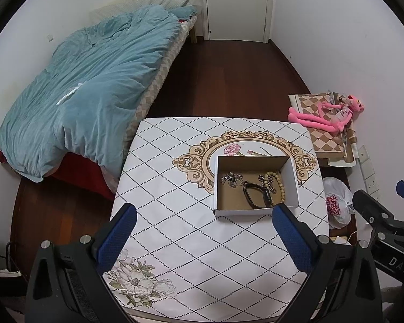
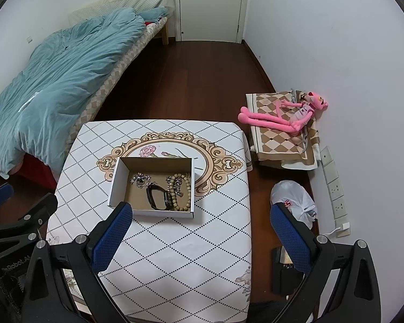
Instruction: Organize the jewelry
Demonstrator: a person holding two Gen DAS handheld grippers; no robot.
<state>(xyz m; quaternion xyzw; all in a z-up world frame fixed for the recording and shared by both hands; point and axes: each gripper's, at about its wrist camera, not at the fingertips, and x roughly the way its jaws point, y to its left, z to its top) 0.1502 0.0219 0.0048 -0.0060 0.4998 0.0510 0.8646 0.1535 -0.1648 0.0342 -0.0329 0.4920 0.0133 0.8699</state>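
Both tools hang spread and empty; we see the box (image 1: 256, 185) ahead, nearer the left tool (image 1: 202, 228) than the right tool (image 2: 202, 231).

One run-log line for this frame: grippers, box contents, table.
left gripper open, empty | right gripper open, empty | box on table holds watch, bead bracelet, silver jewelry
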